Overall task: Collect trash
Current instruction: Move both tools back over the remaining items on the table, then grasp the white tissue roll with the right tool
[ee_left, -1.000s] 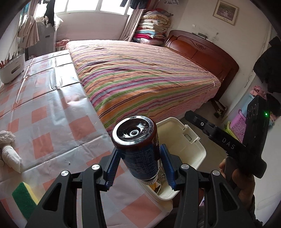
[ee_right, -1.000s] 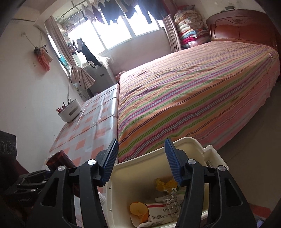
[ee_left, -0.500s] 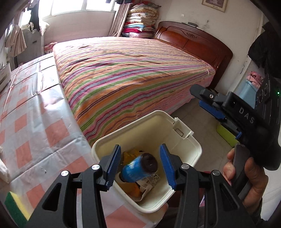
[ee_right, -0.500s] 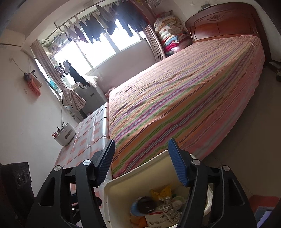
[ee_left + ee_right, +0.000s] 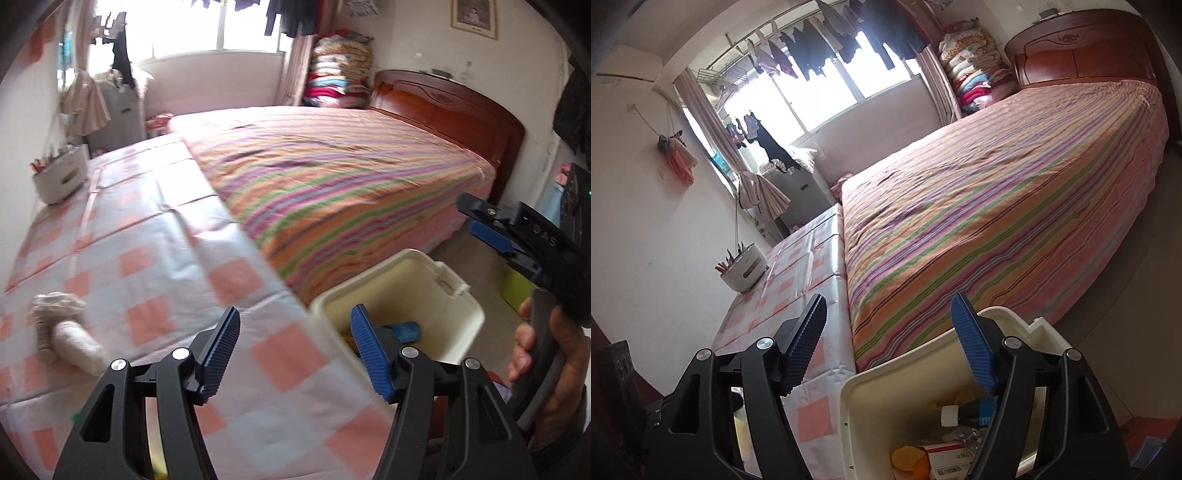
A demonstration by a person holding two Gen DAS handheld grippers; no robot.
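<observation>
Blue can (image 5: 402, 331) lies inside the cream bin (image 5: 463, 314) at lower right of the left view. The left gripper (image 5: 293, 347) gapes empty, jaws having just widened, over the checked tablecloth (image 5: 147, 258). The right gripper (image 5: 888, 341), also just spreading, holds nothing.

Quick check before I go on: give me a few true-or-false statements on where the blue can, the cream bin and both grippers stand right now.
1. The blue cylindrical can lies inside the cream plastic bin. True.
2. The left gripper is clamped on the can. False: its jaws have just been opening and nothing is between them.
3. The right gripper is open and empty. True; its jaws have just been opening.
4. The white crumpled cloth is in the bin. False: it lies on the pink checked tablecloth.
</observation>
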